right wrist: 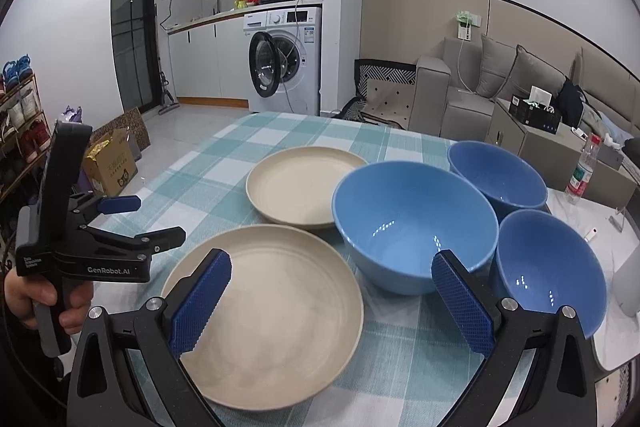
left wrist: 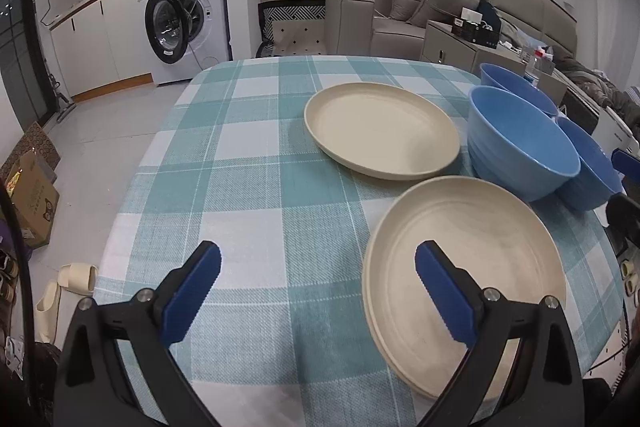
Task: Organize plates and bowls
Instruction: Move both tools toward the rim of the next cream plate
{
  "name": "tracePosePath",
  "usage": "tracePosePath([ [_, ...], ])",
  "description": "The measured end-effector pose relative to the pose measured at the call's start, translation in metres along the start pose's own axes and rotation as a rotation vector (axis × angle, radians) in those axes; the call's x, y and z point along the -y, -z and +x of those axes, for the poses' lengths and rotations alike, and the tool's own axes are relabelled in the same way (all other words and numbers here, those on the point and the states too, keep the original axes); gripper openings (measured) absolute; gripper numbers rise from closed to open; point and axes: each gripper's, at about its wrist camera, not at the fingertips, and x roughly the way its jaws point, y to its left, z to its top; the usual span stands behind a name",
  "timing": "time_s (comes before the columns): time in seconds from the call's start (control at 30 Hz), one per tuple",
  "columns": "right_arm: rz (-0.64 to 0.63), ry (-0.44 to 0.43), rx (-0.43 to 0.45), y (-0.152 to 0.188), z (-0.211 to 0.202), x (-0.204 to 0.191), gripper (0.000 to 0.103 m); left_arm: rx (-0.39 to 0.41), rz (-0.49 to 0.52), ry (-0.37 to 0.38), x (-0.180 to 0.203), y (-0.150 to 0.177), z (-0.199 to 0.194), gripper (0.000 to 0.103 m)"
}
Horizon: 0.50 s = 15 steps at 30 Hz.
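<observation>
On the checked desk (right wrist: 256, 139), two cream plates and three blue bowls sit in a loose cluster. From where the right tongs (right wrist: 331, 301) look, the near plate (right wrist: 264, 315) lies at about six o'clock, with a second rim showing under its edge in the left view, so it looks like two plates already stacked. The far plate (right wrist: 298, 183) rests alone at twelve o'clock, just beside it. The big bowl (right wrist: 412, 219) stands at three o'clock of the far plate, with one smaller bowl (right wrist: 496, 171) behind it and another (right wrist: 548, 263) to its right, all close together and not nested.

Both tongs are spread wide with nothing between the pads. The left tongs (left wrist: 318, 291) hover above the near plate's left rim; the right ones hang over the gap between near plate and big bowl. A hand (right wrist: 44, 301) grips the left tool's handle.

My guess is the remaining plate goes onto the stack next, and the bowls want nesting, which is why both tools wait open and clear.
</observation>
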Motion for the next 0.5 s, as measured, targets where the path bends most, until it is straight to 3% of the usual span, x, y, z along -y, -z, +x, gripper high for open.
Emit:
tracePosePath([
  [0.5,0.005,-0.036,0.018,-0.027,0.023,0.004,0.102,-0.003,-0.046,-0.031,-0.011,-0.040,0.030,0.103],
])
